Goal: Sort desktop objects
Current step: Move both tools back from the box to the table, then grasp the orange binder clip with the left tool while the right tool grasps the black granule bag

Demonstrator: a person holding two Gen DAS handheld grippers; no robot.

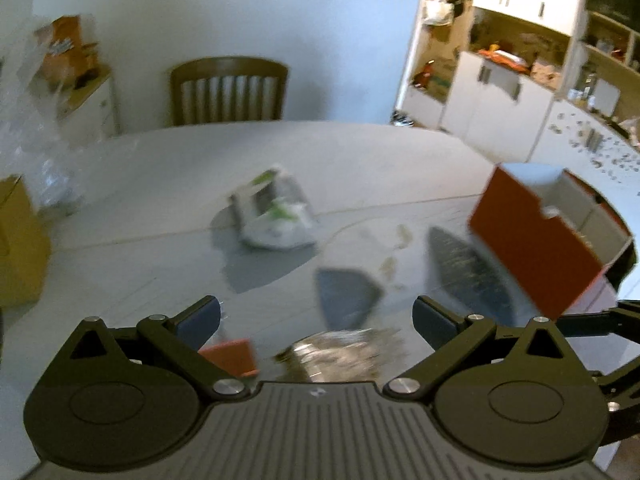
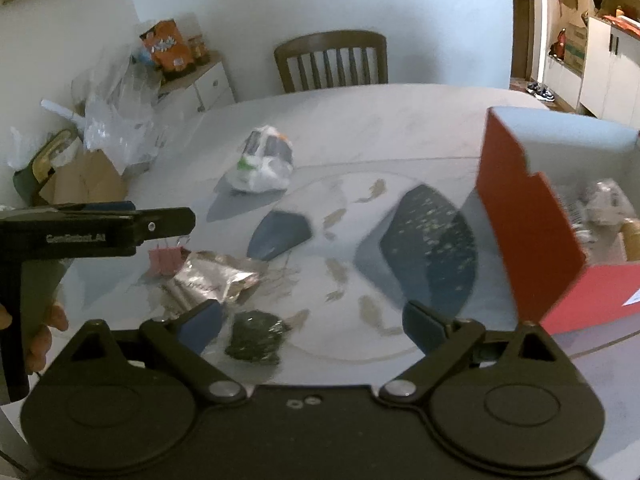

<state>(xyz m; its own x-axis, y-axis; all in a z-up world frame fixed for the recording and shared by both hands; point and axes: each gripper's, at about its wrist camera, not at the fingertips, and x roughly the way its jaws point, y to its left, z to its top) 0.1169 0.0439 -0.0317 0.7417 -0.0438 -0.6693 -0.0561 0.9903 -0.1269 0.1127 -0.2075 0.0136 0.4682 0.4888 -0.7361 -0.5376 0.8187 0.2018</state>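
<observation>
In the left wrist view my left gripper (image 1: pixel 316 320) is open over the grey table (image 1: pixel 160 280). A crumpled silver foil packet (image 1: pixel 340 356) lies just below and between its fingers, untouched. A red binder clip (image 1: pixel 232 356) lies by the left finger. In the right wrist view my right gripper (image 2: pixel 314 326) is open too, and a small dark green speckled packet (image 2: pixel 256 340) sits near its left finger. The foil packet (image 2: pixel 216 280) and the clip (image 2: pixel 164 258) lie beyond it. The left gripper (image 2: pixel 188 220) reaches in from the left, above the clip.
An open red box (image 2: pixel 528 232) with items inside stands at the right. A dark blue pouch (image 2: pixel 280 234), a large dark speckled pouch (image 2: pixel 432 248) and a white plastic bag (image 2: pixel 264 164) lie mid-table. A wooden chair (image 2: pixel 332 60) stands behind. A hand (image 2: pixel 44 336) holds the left gripper.
</observation>
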